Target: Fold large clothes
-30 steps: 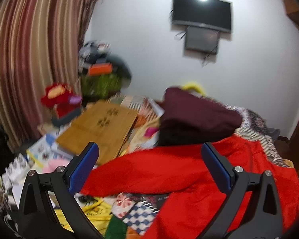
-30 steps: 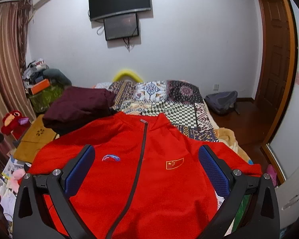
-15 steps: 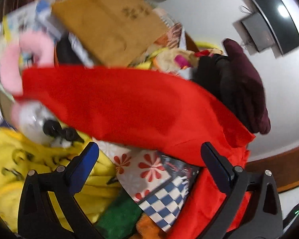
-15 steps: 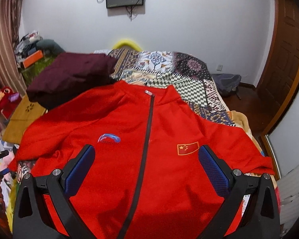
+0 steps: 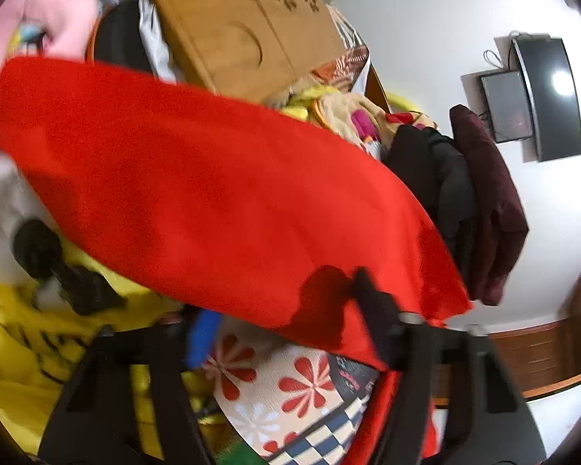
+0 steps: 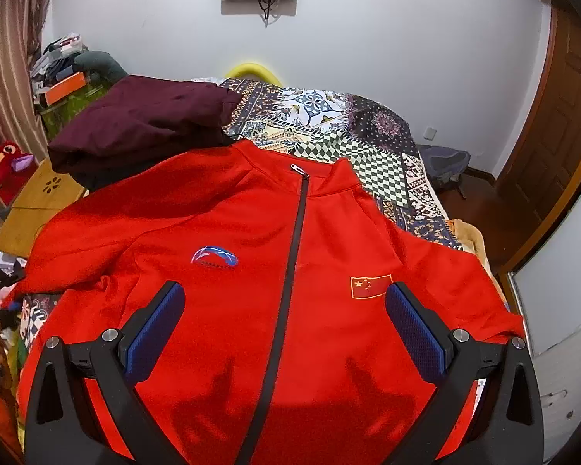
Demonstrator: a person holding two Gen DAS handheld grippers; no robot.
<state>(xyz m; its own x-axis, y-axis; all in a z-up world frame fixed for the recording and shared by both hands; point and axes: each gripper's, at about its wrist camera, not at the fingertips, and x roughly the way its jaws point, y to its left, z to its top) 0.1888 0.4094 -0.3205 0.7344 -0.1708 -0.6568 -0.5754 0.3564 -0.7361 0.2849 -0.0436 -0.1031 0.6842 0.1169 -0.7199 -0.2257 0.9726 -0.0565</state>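
A red zip jacket (image 6: 290, 271) lies front up on the patterned bed, its black zipper down the middle and a flag patch on the chest. My right gripper (image 6: 284, 310) is open and empty, hovering just above its chest. In the left wrist view the jacket's sleeve (image 5: 213, 193) stretches across the frame. My left gripper (image 5: 282, 310) is close to the sleeve's lower edge; one finger (image 5: 375, 310) lies over the red cloth, the blue pad (image 5: 201, 337) shows below the edge. The view is blurred, so the hold is unclear.
A folded maroon garment (image 6: 143, 124) lies on the bed beyond the jacket's left shoulder. The patterned bedspread (image 6: 348, 135) extends behind. A wooden board (image 5: 232, 31), yellow cloth (image 5: 38, 348) and toys crowd the left side. A wooden door (image 6: 554, 135) stands at right.
My left gripper tilted down and moved in close to the red sleeve, and its jaws have narrowed. My right gripper lowered toward the jacket's chest and stayed open.
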